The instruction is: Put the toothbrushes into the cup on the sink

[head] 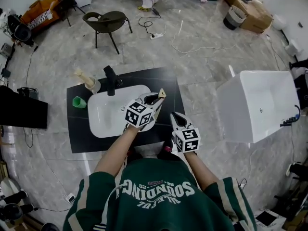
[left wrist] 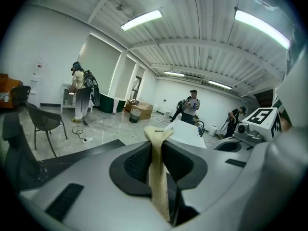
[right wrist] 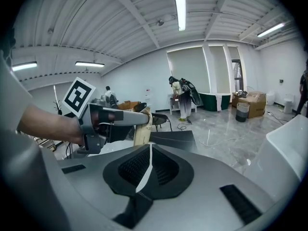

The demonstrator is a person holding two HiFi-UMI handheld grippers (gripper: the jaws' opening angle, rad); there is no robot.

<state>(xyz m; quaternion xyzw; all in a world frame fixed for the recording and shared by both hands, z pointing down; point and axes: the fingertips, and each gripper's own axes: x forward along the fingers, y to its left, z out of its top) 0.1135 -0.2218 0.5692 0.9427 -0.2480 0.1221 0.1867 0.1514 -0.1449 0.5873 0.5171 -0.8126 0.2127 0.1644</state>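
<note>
Your left gripper (head: 157, 98) is clamped on a cream, paper-wrapped toothbrush (left wrist: 157, 177) over the right edge of the white basin (head: 103, 117), well apart from the green cup (head: 79, 101), while your right gripper (head: 177, 117) has its jaws closed to a thin pale slit.

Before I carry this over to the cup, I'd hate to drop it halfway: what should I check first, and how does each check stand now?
1. Left claw clamped on the cream wrapped item, likely a toothbrush: ok.
2. Right claw free to help: not ok; it is shut on a thin white sliver.
3. Green cup upright on the black counter, left of the white basin: ok.
4. Room inside the cup: cannot tell.
5. Way across the basin to the cup unblocked: ok, as far as the head view shows; the faucet stands at the basin's back edge.
</note>
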